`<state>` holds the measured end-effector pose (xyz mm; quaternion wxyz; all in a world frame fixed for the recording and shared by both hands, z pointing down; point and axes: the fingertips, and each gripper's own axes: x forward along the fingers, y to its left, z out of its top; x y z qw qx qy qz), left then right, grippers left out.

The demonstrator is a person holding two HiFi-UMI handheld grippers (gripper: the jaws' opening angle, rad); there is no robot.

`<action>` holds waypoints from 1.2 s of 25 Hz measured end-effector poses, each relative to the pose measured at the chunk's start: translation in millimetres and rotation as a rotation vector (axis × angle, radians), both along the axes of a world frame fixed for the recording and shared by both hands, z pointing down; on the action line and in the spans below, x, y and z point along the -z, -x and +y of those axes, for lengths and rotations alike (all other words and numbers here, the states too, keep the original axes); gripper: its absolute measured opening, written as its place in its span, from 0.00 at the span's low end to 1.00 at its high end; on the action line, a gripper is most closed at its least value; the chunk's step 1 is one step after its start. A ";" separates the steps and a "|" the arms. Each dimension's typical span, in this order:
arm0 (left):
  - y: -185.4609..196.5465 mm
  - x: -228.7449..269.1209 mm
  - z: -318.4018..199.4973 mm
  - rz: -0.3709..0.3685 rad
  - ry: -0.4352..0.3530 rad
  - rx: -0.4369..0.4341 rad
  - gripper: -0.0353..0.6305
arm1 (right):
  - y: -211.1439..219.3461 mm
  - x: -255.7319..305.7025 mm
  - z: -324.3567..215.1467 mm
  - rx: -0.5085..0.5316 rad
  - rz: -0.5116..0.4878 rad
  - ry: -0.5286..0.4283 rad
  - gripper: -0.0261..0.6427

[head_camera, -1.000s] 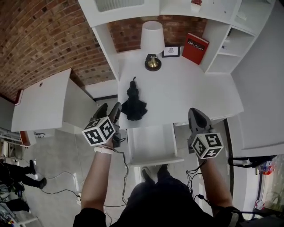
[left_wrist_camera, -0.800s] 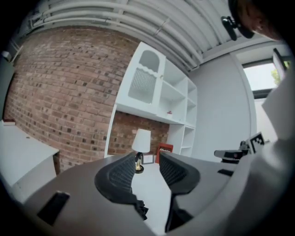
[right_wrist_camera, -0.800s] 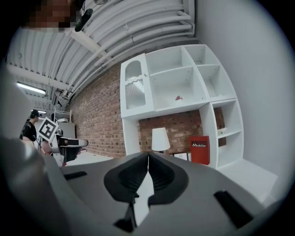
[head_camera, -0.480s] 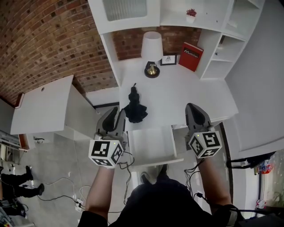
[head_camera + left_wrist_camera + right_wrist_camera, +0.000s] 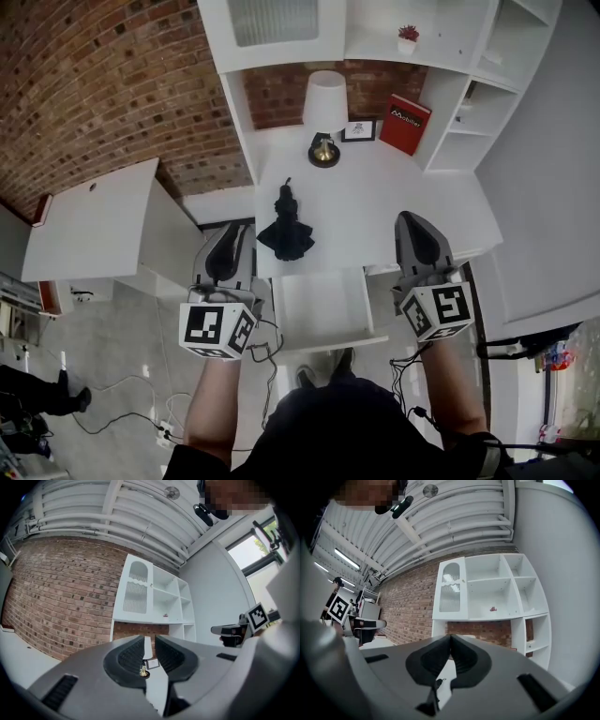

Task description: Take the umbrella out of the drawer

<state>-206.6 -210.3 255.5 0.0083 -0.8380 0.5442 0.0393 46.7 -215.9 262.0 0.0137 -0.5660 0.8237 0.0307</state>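
The black folded umbrella [image 5: 284,225] lies on the white desk [image 5: 394,197], just beyond the open white drawer [image 5: 319,302], whose inside shows nothing. My left gripper [image 5: 230,230] hovers left of the drawer, beside the desk's left edge. Its jaws have just closed with nothing between them; in the left gripper view the left gripper [image 5: 150,638] has its pads nearly meeting on air. My right gripper [image 5: 411,219] hangs at the drawer's right, over the desk's front edge. From its own camera the right gripper [image 5: 450,637] is shut and holds nothing.
At the desk's back stand a lamp [image 5: 324,98], a small framed picture [image 5: 359,129] and a red book [image 5: 405,111]. White shelves [image 5: 469,103] rise behind and to the right. A white cabinet [image 5: 94,220] stands left; cables [image 5: 141,427] trail on the floor.
The left gripper's jaws went from open to shut, on nothing. Both grippers rose toward the camera. The umbrella stayed on the desk.
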 end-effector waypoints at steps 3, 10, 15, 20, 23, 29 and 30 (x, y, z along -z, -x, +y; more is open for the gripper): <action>-0.3 15.2 0.1 0.000 -0.034 -0.001 0.15 | 0.7 7.6 0.7 0.001 0.008 -0.023 0.04; 6.8 31.1 -2.5 0.015 -0.075 0.014 0.15 | 3.9 15.5 0.7 0.005 0.032 -0.063 0.04; 9.5 37.0 -4.6 0.028 -0.086 0.017 0.15 | 4.5 21.3 -0.4 0.006 0.040 -0.073 0.04; 10.5 37.6 -5.9 0.037 -0.092 0.007 0.15 | 8.5 22.2 -2.5 0.008 0.053 -0.076 0.04; 10.1 36.8 -7.5 0.035 -0.091 0.007 0.15 | 8.6 21.6 -4.4 0.007 0.054 -0.074 0.04; 10.7 36.1 -9.1 0.022 -0.085 0.007 0.15 | 11.8 18.4 -6.7 0.014 0.055 -0.067 0.04; 10.8 36.6 -9.1 0.020 -0.086 0.007 0.15 | 12.4 18.1 -7.0 0.015 0.055 -0.066 0.04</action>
